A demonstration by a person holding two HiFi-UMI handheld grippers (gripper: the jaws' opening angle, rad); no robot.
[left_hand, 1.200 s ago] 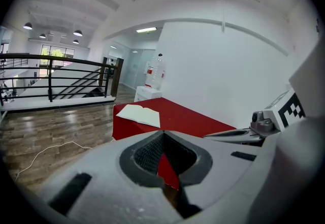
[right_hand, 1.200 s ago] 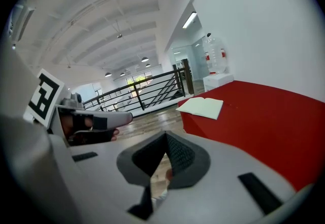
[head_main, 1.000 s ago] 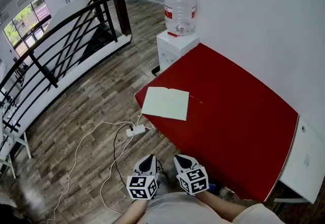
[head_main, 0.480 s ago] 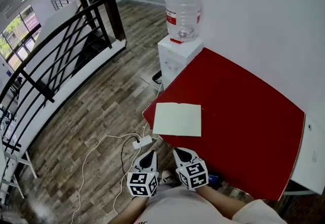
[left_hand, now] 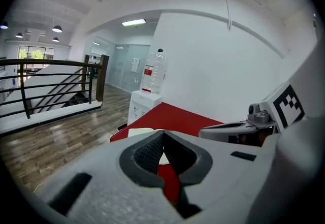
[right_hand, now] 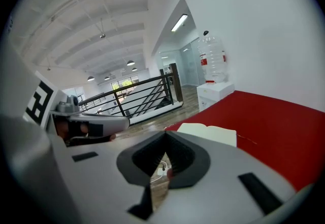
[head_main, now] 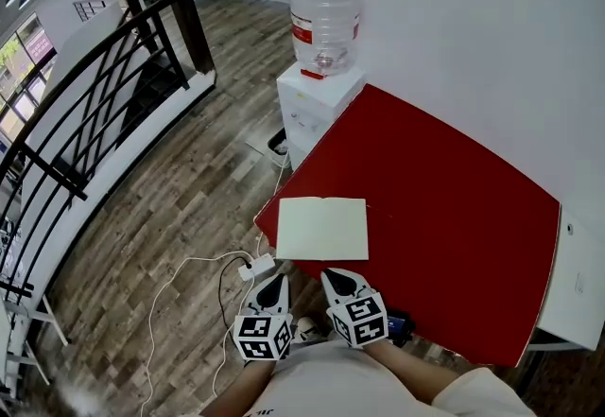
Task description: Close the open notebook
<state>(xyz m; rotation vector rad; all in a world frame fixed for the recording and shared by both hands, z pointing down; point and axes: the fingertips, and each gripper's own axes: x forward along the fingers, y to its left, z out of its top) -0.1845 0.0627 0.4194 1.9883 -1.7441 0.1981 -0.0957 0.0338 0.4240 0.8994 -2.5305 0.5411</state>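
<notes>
The open notebook point(head_main: 321, 228) lies flat with pale blank pages up, at the near left corner of the red table point(head_main: 444, 217). Both grippers are held side by side close to my body, short of the table's near edge. My left gripper point(head_main: 274, 285) is shut and empty, over the floor just left of the corner. My right gripper point(head_main: 338, 280) is shut and empty too, just below the notebook. In the left gripper view the notebook point(left_hand: 139, 130) shows just past the closed jaws. In the right gripper view the notebook point(right_hand: 208, 133) lies ahead and to the right.
A white water dispenser point(head_main: 317, 98) carrying a large clear bottle point(head_main: 326, 13) stands at the table's far left end. A power strip point(head_main: 255, 266) with white cables lies on the wooden floor by the table corner. A black railing point(head_main: 95, 94) runs along the left. The white wall borders the table's far side.
The table and the notebook have come nearer to the grippers in the head view. Both grippers stay shut and side by side.
</notes>
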